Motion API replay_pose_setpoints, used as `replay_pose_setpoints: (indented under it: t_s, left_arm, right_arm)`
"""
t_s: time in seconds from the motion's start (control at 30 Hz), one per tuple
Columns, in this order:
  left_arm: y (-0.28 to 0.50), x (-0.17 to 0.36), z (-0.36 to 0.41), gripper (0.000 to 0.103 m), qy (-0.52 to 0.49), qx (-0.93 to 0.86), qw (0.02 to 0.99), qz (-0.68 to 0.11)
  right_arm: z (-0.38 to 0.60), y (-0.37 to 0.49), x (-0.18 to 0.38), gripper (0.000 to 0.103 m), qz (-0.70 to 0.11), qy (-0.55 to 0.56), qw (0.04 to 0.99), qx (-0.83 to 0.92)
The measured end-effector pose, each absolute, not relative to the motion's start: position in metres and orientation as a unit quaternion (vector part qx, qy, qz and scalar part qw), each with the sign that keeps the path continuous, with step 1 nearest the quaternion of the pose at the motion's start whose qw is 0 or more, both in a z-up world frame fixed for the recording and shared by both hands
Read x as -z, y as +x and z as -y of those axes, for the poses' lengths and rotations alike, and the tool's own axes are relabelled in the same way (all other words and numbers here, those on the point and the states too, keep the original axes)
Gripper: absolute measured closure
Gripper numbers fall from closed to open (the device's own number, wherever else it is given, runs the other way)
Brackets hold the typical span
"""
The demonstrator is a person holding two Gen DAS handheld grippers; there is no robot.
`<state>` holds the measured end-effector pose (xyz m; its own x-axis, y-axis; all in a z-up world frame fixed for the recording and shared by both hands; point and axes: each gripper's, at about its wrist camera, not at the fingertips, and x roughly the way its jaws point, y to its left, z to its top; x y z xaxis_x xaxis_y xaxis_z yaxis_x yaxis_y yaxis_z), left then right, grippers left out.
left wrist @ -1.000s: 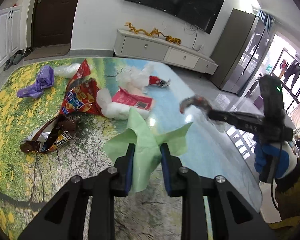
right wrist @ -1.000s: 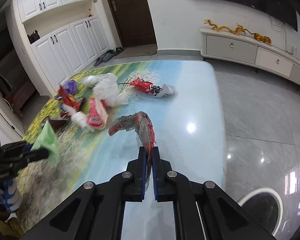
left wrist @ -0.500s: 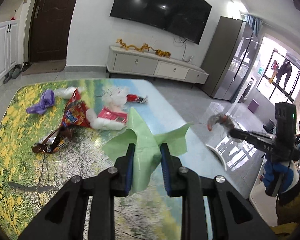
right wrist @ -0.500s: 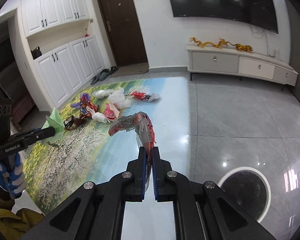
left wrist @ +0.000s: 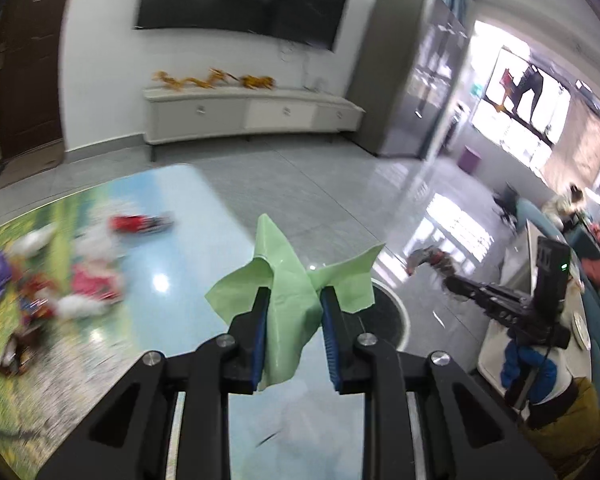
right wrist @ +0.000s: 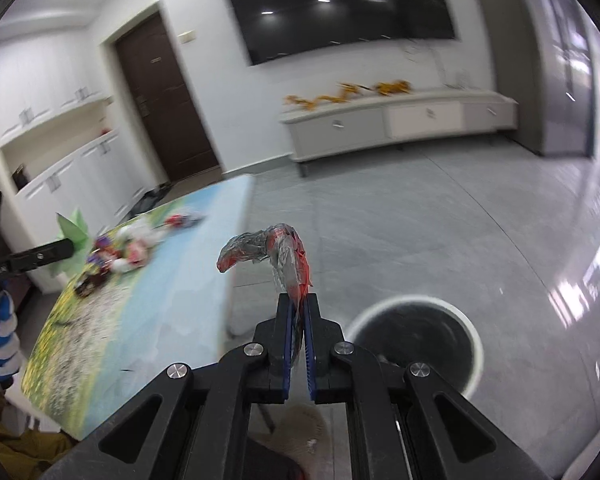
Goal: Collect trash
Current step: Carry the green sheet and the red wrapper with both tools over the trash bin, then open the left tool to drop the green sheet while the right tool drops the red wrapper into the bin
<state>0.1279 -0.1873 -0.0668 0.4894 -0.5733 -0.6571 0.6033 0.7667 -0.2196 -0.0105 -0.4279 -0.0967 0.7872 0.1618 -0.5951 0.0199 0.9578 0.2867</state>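
Glossy grey floor tiles (right wrist: pixel 440 208) fill most of both views, with a long table (right wrist: pixel 172 280) printed with a meadow and sky scene running along the person's left. On the floor just past the table's near end stands a round, white-rimmed trash bin (right wrist: pixel 476 344), dark inside; the pictures do not show what it holds.

The task looks partly done. Two pieces are lifted and in hand near the bin, neither dropped in yet. A blurred heap of litter (left wrist: pixel 60 288) lies on the far part of the table: red and pink wrappers, white crumpled bags, a purple scrap, a dark wrapper. A separate red wrapper (left wrist: pixel 140 224) lies just beyond the heap. All of that is left to gather.

The left gripper (left wrist: pixel 294 334) points forward over the table's near end toward the bin, its blue-padded jaws clamped on a pale green sheet (left wrist: pixel 292 280) that fans out above them. The right gripper (right wrist: pixel 298 326) is held off the table's edge, beside the bin and above the floor, jaws pinched almost together on a crumpled clear and red plastic wrapper (right wrist: pixel 276 252) that curls up and to the left.
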Motion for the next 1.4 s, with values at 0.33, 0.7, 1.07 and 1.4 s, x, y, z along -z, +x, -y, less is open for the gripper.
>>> replay_pose_setpoints:
  t_s: [0.33, 0.7, 1.07, 1.4]
  left_arm:
    - [0.167, 0.108, 0.342, 0.08, 0.069, 0.402, 0.807, -0.427]
    - [0.208, 0.161, 0.428, 0.071, 0.043, 0.432, 0.76, -0.484]
    - [0.205, 0.169, 0.436, 0.045, 0.051, 0.433, 0.758, -0.484]
    - [0.185, 0.118, 0.359, 0.045, 0.035, 0.393, 0.818, -0.419]
  right_arm:
    - [0.5, 0.0, 0.164, 0.097, -0.372, 0.203, 0.906, 0.026]
    - [0.533, 0.039, 0.217, 0.094, -0.414, 0.233, 0.879, 0.046]
    - [0.54, 0.034, 0.23, 0.064, -0.426, 0.238, 0.87, 0.073]
    - [0.528, -0.001, 0.187, 0.055, -0.388, 0.231, 0.888, 0.084]
